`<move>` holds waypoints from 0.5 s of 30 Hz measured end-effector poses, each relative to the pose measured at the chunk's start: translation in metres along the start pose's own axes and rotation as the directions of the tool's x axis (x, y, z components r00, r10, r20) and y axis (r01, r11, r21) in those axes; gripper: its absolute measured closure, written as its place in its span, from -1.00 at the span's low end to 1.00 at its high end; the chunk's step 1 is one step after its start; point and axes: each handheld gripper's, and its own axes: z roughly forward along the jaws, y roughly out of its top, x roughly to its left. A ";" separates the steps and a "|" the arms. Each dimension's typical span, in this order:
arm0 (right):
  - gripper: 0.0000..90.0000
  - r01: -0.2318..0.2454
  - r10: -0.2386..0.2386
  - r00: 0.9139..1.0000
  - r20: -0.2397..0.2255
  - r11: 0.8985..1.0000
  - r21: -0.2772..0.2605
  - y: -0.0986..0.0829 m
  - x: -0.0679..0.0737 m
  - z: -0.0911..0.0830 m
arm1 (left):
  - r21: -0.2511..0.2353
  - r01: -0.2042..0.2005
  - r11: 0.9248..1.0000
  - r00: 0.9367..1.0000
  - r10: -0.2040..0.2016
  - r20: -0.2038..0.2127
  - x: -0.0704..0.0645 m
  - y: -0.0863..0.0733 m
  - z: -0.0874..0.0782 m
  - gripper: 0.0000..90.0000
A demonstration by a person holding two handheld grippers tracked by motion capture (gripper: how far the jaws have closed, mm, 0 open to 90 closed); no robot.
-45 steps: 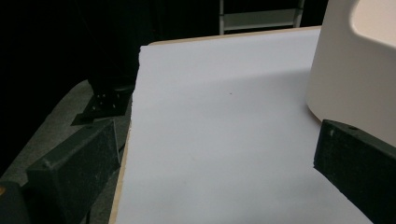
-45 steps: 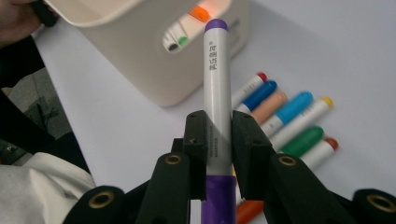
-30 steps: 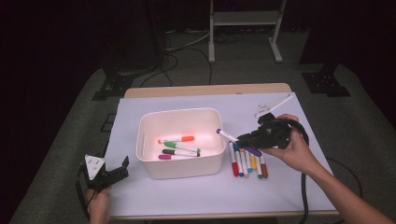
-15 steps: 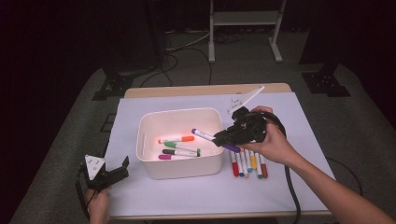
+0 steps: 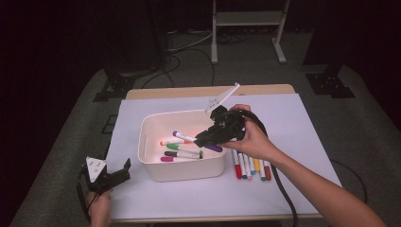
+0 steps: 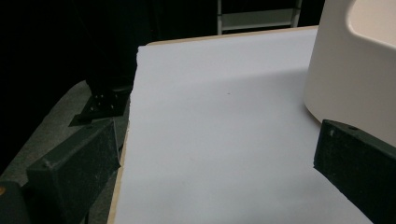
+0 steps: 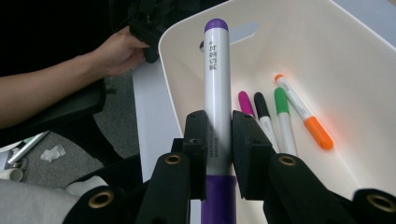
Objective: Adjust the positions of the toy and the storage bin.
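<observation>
A bench (image 5: 302,123) covered with a pale sheet stood in a dark room, with a person's two arms reaching in from the near side. Near its middle sat a white bin (image 5: 182,168), open at the top, with four markers lying on its floor: orange (image 5: 171,141), green (image 5: 182,148), black (image 5: 182,154) and magenta (image 5: 172,159). The right hand-held gripper (image 5: 203,138) hung over the bin's right side, its jaws clamped on a purple marker (image 5: 196,140) that pointed across the inside of the bin, above the others. The left hand-held gripper (image 5: 124,171) rested low at the bench's near left corner, just beside the bin's outer wall, its jaws spread wide with nothing between them. A row of loose markers (image 5: 250,166) lay on the sheet just right of the bin, under the right hand (image 5: 253,139).
</observation>
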 end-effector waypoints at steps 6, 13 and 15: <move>0.68 0.020 -0.020 1.000 -0.002 0.999 0.030 0.010 -0.004 0.022 | 0.002 -0.001 1.000 1.000 0.001 0.000 0.000 0.000 0.000 -1.00; 0.68 0.026 -0.025 1.000 -0.013 0.996 0.082 0.017 -0.012 0.052 | 0.000 0.001 1.000 1.000 -0.001 0.002 0.000 0.000 0.000 -1.00; 0.68 0.027 -0.026 1.000 -0.016 0.996 0.086 0.018 -0.014 0.059 | -0.001 0.001 1.000 1.000 -0.001 0.002 0.000 0.000 0.000 -1.00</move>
